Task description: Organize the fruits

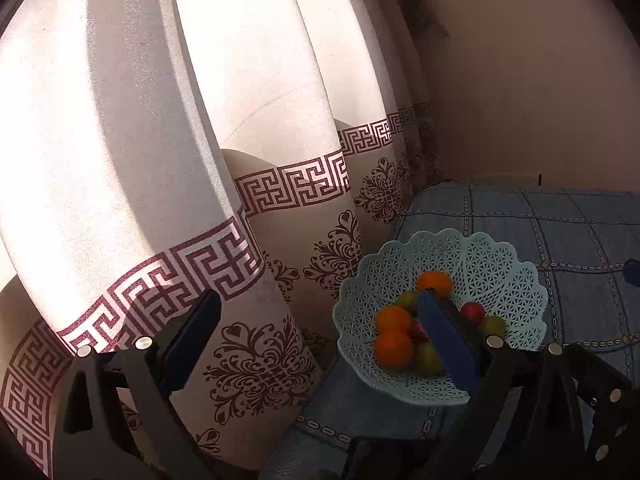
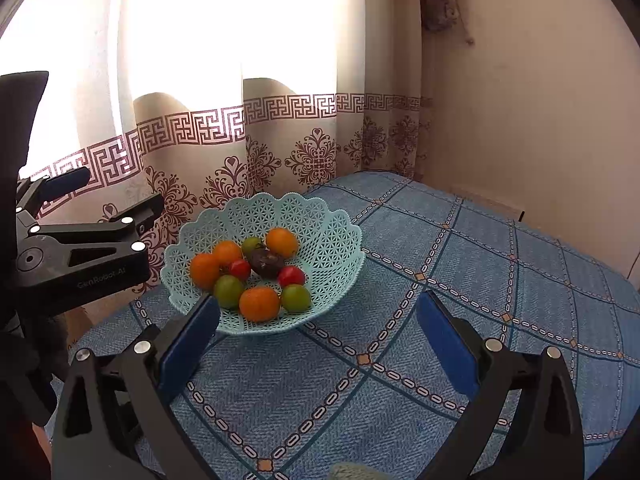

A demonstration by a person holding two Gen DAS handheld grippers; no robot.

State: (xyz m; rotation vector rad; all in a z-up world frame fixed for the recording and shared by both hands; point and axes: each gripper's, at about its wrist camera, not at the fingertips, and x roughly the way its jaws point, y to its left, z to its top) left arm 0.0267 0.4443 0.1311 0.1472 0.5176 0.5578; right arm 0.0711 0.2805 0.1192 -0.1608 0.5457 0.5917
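On a blue checked cloth [image 2: 460, 280] covering the surface, a pale green lattice basket [image 2: 328, 236] holds the fruit: four oranges [image 2: 259, 303], three green fruits [image 2: 296, 297], two red ones [image 2: 291, 276] and a dark, wrinkled piece [image 2: 267, 262] at the middle that is hard to identify. From the left wrist view, one blue finger pad [image 1: 448, 344] covers part of the pile, so only some of the fruit can be counted there. Behind the surface hangs a cream curtain [image 2: 224, 136] with a maroon key border, brightly backlit, beside a plain wall [image 2: 520, 100] at the corner. The right hand-held gripper [image 2: 318, 344] hovers just in front of the basket, fingers wide apart and empty. The left hand-held gripper [image 2: 100, 200] sits to the basket's left, its fingers likewise spread, gripping nothing.
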